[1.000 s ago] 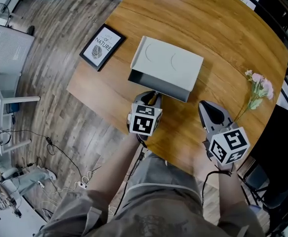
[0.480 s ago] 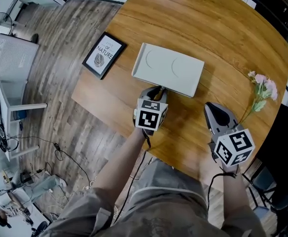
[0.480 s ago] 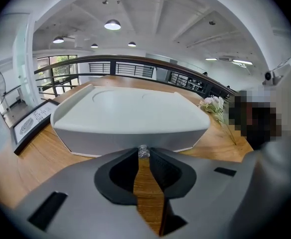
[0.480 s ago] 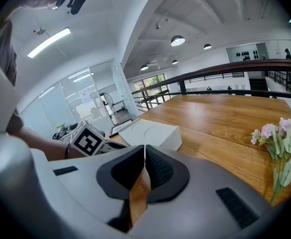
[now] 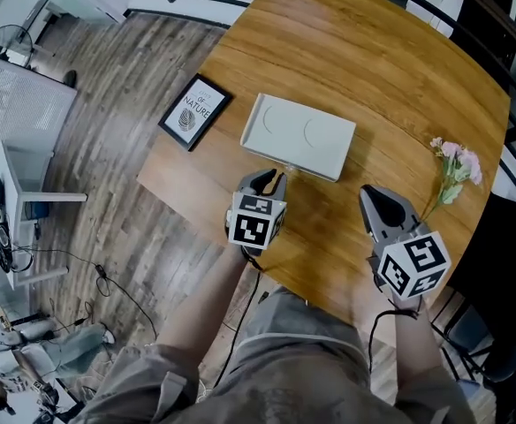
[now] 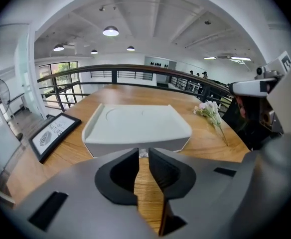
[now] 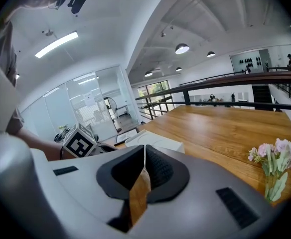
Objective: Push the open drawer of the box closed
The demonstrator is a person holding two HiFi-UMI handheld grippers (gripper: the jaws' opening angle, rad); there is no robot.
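A round table of warm brown wood (image 5: pixel 390 78) had its near-left edge running straight from the black-framed leaf print (image 5: pixel 195 113) down past the left gripper (image 5: pixel 270 177), with grey plank flooring (image 5: pixel 108 175) below it. The print lay close to that edge, well apart from the pale grey-white rectangular box with two shallow round dishes in its lid (image 5: pixel 298 133). The box sat about mid-table, with bare wood on every side and a wide clear stretch beyond it toward the dark railing (image 6: pixel 135 68). A sprig of pink flowers on green stems (image 5: pixel 453 162) lay near the table's right rim, beside the right gripper (image 5: pixel 370 193).

The box's drawer sat pushed in, its front flush with the box's near face, so nothing inside could be seen. A small pale knob (image 6: pixel 143 154) stuck out from that face.

The left gripper pointed at the near face, its jaws parted by a narrow slit and clamping nothing, the knob just ahead of their tips. The right gripper hovered over bare wood, its jaw tips together and empty.
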